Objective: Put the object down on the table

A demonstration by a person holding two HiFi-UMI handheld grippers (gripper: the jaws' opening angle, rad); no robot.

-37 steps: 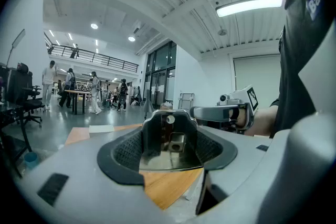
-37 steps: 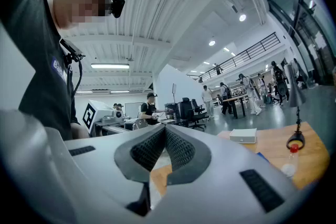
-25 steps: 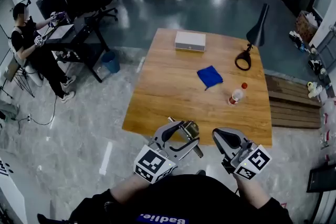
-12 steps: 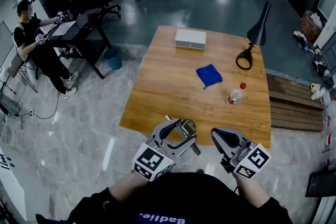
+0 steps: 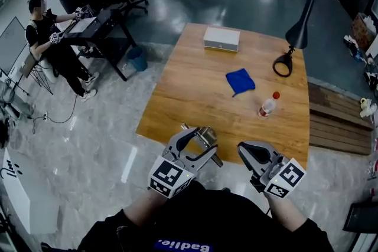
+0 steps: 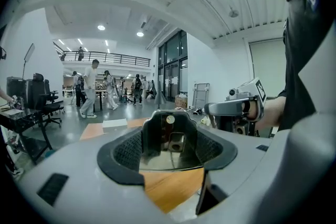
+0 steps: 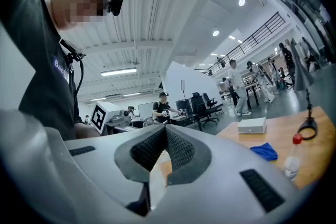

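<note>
Your left gripper (image 5: pixel 201 145) is clamped on a shiny brass-toned metal fitting (image 6: pixel 170 157). It has a flat, mirror-like plate under a dark housing with a square hole and a round stud. It sits between those jaws, over the wooden table's (image 5: pixel 195 91) near edge. Your right gripper (image 7: pixel 166 145) has its jaws pressed together with nothing between them.

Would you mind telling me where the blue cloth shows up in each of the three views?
Head view: the blue cloth lies near the middle of the table, between the white box and the bottle.
Left gripper view: not in it.
Right gripper view: low at the right, just left of the bottle.
Shared landmark: the white box, at the table's far end in all three views.
</note>
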